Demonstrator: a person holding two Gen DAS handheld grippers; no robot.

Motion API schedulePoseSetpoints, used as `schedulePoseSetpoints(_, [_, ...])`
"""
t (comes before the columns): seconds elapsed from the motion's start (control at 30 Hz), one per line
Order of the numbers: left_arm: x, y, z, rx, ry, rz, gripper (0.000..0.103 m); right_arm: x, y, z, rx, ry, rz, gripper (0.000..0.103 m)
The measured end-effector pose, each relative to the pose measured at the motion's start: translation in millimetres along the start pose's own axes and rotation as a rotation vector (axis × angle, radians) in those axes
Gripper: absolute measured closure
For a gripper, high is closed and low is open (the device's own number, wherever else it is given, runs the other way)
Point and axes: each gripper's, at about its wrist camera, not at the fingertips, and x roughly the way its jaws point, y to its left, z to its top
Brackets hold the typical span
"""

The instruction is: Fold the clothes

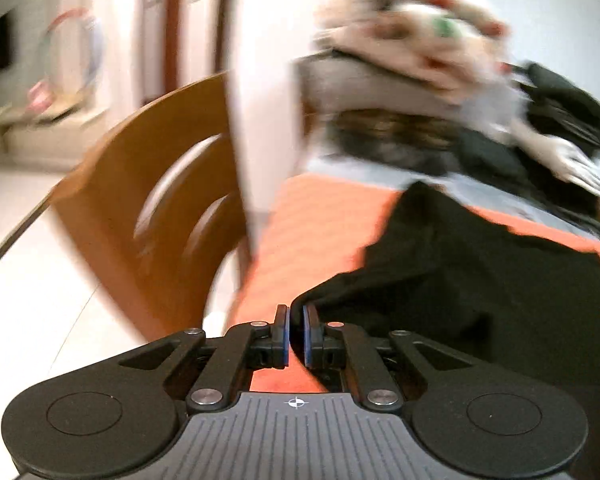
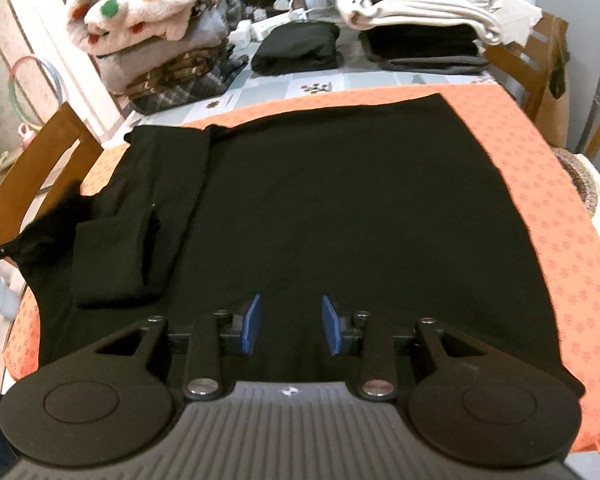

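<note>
**Now: black garment flat on orange mat, left edge pinched**

Currently a black garment point(image 2: 340, 208) is laid flat over an orange mat point(image 2: 540, 184) on the table, w/ a sleeve point(image 2: 132, 216) already folded inward along its left side. Orange mat is seen on the right, far and left sides of the cloth.

Left gripper point(image 1: 296, 334): fingers drawn nearly together, w/ an edge of the black garment point(image 1: 480, 280) caught between the blue pads point(image 1: 285, 336). That view is heavily blurred, so finer detail can't be told. A wooden chair point(image 1: 140, 208) is seen to the left of the mat, just beside the table edge. In the right wrist view, the lifted corner of cloth is seen at the far left, bunched and raised off the mat.

Right gripper point(image 2: 291, 326): fingers spread wide, nothing held; it's placed over the near edge of the garment, approx. mid-width. Whether the pads touch the cloth can't be told.

Behind the mat, on the far part of the table, other laundry is stacked: a fluffy white blanket w/ coloured dots point(image 2: 140, 4) on top of a pile at left, a folded black item point(image 2: 296, 48) in the middle, and folded cream cloth point(image 2: 416, 12) over dark pieces at right.
</note>
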Motion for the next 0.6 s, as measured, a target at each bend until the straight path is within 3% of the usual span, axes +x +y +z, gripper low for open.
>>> schedulePoseSetpoints(0.1, [8.4, 18.5, -8.5, -0.083, 0.067, 0.068, 0.093, 9.5, 7.1, 6.3, -0.02, 0.015, 0.016, 0.063])
schedulePoseSetpoints(0.2, [10.6, 27.2, -17.1, -0.129, 0.086, 0.113, 0.092, 15.8, 13.9, 11.4, -0.041, 0.023, 0.03, 0.061])
schedulePoseSetpoints(0.37, [9.0, 21.3, -17.3, -0.118, 0.059, 0.092, 0.085, 23.5, 18.0, 21.3, -0.061, 0.035, 0.042, 0.06])
schedulePoseSetpoints(0.5, [9.6, 10.2, -11.8, -0.076, 0.043, 0.034, 0.081, 29.1, 19.1, 28.5, -0.071, 0.04, 0.053, 0.059])
schedulePoseSetpoints(0.6, [9.1, 2.4, -11.1, -0.059, 0.042, -0.025, 0.073, 35.0, 26.5, 34.0, -0.094, 0.053, 0.092, 0.057])
